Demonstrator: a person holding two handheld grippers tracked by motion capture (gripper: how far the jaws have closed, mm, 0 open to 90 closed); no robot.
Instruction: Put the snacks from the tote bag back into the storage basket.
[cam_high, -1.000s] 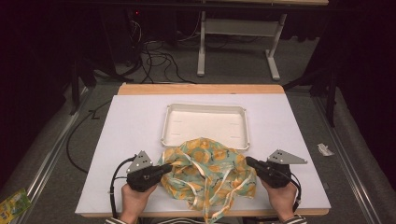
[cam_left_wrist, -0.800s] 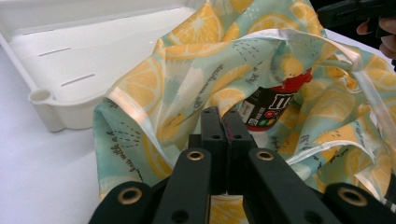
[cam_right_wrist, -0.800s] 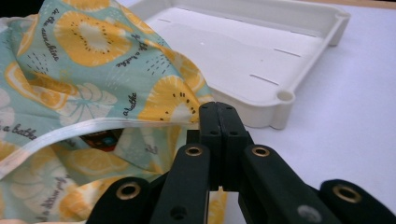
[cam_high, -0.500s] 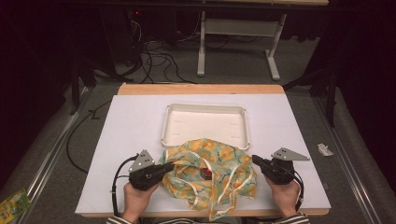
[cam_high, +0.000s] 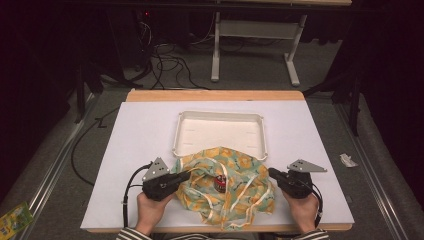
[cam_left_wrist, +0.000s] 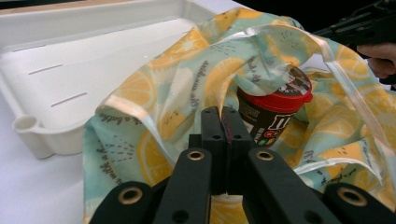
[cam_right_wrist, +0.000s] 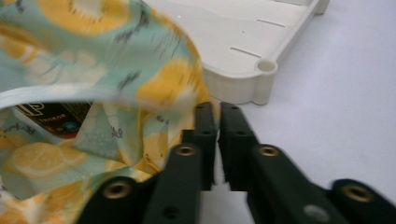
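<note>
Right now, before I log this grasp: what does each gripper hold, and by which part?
The left gripper pinches the lemon-print bag at its left edge. The right gripper, jaws just opening slightly, holds nothing.

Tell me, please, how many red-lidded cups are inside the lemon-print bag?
1. A dark cup with a red lid stands in the opening of the lemon-print bag, just in front of the white tray. The folds could hide more.

Lab or test room, white-topped table (cam_high: 140, 150) under dark surroundings, tangled cables (cam_high: 165, 60) on grey floor behind the table, metal table frame (cam_high: 255, 45) beyond it
</note>
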